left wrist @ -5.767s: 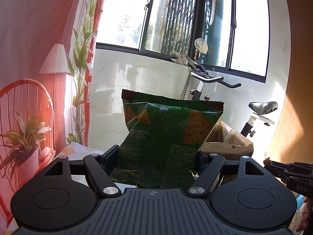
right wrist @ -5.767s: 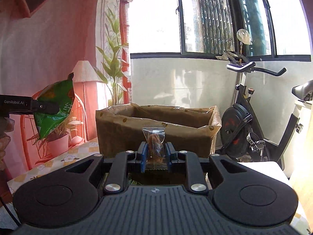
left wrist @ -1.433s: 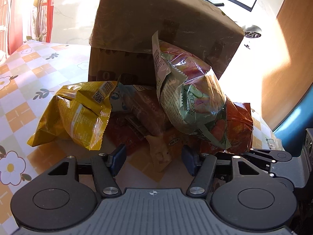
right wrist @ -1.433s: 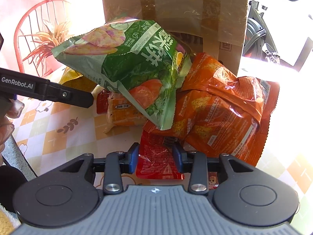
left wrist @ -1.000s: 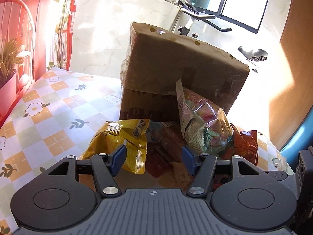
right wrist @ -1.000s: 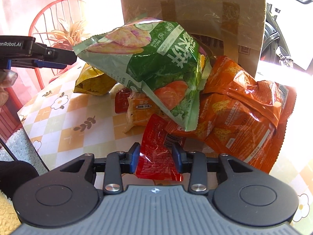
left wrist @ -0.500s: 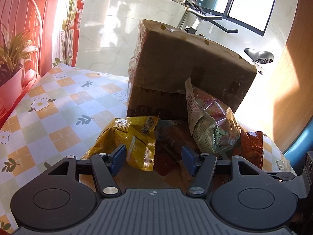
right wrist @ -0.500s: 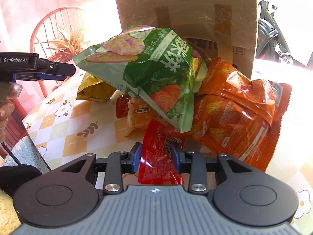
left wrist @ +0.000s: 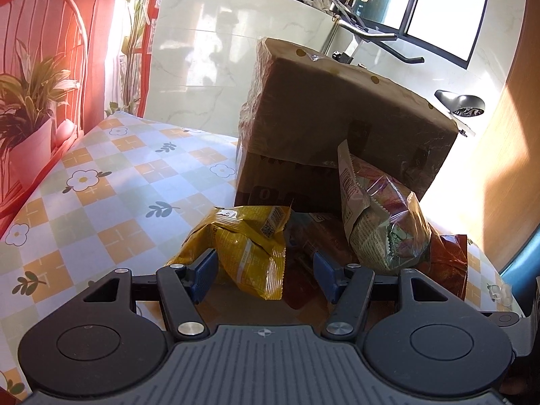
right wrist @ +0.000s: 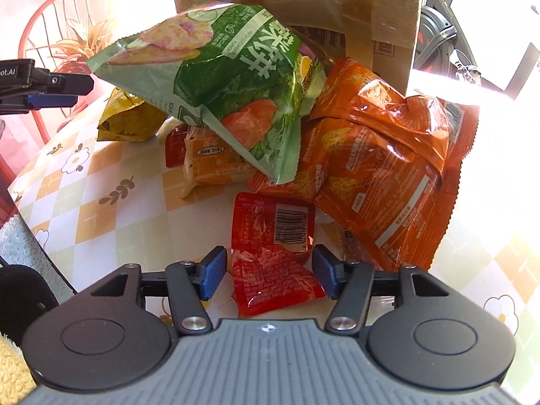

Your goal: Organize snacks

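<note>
Right gripper [right wrist: 266,271] fingers have just opened, wide apart now; small red foil sachet [right wrist: 273,256] lies loose between them on the checked floral bench [right wrist: 101,209], pads clear of it. Tall brown cardboard box [right wrist: 303,6] is the landmark: green veg-crisp bag [right wrist: 216,81] leans against its front, orange crinkly bag [right wrist: 378,165] beside that, yellow snack bag [left wrist: 243,246] near its left corner. Left gripper [left wrist: 263,270] fingers gape, holding nothing, just before the yellow bag.

left tool [left wrist: 263,271]: jaws apart, empty | right tool [right wrist: 265,270]: jaws just opened, angled down
</note>
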Tool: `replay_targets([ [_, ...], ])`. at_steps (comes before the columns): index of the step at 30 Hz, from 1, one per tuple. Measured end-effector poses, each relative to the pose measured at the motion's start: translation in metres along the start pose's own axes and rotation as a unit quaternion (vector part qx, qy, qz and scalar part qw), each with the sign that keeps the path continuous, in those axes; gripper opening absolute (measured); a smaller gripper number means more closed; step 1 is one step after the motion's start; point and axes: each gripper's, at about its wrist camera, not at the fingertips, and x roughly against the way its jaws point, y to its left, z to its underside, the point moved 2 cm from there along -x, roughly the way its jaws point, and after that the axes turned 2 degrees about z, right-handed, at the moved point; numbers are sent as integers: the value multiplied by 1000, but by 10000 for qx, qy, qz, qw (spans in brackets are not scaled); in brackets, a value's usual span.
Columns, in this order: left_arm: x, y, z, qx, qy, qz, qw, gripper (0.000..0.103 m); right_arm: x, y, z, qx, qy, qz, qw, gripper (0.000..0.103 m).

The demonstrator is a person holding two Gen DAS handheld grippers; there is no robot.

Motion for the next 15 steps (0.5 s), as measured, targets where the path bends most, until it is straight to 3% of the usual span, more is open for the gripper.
replay_targets([
  [4,-3,6,-3,19,-7,-154,9999,67,-4,12,1,425,71,220,9988,64],
  [8,-16,11,-14,-33,9,-165,9999,77,-5,8,-1,365,22,220,9991,55],
  [15,-58,21,-35,-262,197,12,9995,84,-4,4,0,292,-30,149,9995,55],
])
